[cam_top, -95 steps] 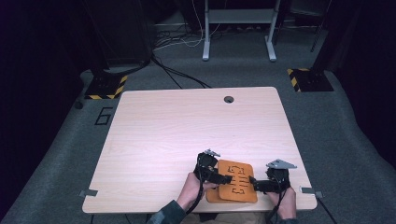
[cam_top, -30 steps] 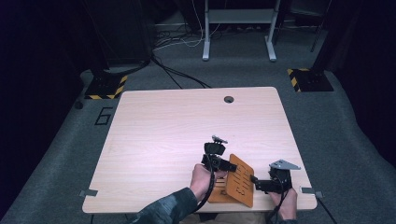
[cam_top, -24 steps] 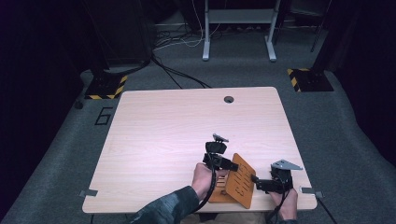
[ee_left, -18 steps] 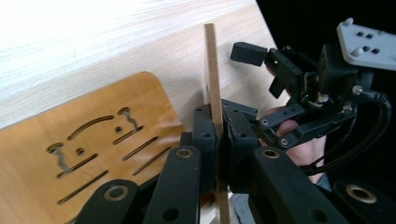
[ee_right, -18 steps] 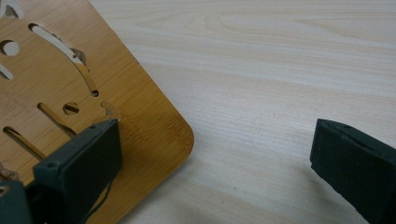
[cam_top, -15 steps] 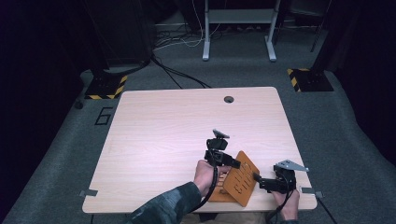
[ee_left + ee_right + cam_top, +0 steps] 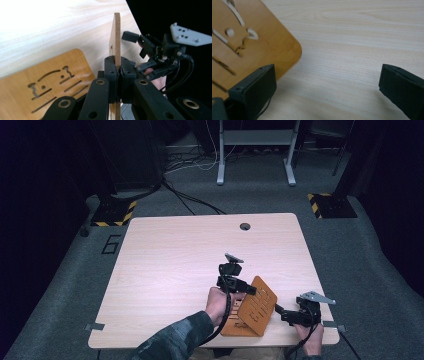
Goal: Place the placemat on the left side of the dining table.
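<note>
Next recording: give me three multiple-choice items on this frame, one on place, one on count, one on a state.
1. Where on the table are the cut-out wooden boards?
A. far edge by the hole
B. near edge, right of the middle
C. far left corner

2. How many wooden boards are there?
A. one
B. two
C. four

3. How do the right gripper's jaws stand?
A. open, nothing between them
B. shut on a board
C. shut on a cable

Key: 1 B, the high view shows them near the person; 2 B, the left gripper clamps a raised board edge-on while a flat board lies beside; 3 A, bare table between them.
</note>
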Action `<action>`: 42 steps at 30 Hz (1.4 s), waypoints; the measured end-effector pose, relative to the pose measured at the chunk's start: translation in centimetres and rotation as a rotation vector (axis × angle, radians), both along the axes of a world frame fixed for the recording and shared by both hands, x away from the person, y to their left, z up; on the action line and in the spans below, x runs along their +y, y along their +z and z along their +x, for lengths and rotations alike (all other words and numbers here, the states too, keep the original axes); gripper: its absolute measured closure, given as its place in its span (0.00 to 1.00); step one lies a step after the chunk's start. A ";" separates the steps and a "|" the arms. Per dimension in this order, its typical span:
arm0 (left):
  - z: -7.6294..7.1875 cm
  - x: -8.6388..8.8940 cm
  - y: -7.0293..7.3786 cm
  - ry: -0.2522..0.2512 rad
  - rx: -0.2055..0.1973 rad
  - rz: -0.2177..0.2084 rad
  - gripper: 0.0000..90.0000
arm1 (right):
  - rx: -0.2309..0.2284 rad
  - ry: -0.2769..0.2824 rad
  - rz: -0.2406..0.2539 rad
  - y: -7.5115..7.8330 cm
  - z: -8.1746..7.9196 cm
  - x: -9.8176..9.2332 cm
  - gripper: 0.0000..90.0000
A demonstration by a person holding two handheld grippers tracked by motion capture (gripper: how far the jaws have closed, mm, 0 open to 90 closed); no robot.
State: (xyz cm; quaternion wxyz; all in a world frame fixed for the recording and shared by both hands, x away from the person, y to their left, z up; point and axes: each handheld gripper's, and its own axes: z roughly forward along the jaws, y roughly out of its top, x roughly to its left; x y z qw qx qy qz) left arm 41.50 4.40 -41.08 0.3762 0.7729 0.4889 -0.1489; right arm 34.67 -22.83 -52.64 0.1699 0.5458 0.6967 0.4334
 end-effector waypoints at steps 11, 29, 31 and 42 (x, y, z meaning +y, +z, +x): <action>0.8 2.4 1.7 0.036 -0.034 -0.016 0.96 | 0.033 0.004 -0.061 -0.1 0.6 0.6 0.00; 2.0 7.5 3.2 0.096 -0.063 -0.024 0.96 | 0.054 0.010 -0.139 -0.2 1.1 1.2 0.00; 2.1 7.7 3.3 0.105 -0.061 -0.023 0.96 | 0.053 0.011 -0.142 -0.2 1.1 1.2 0.00; 3.1 10.9 4.0 0.149 -0.084 -0.002 0.96 | 0.053 0.008 -0.166 -0.2 1.1 1.4 0.00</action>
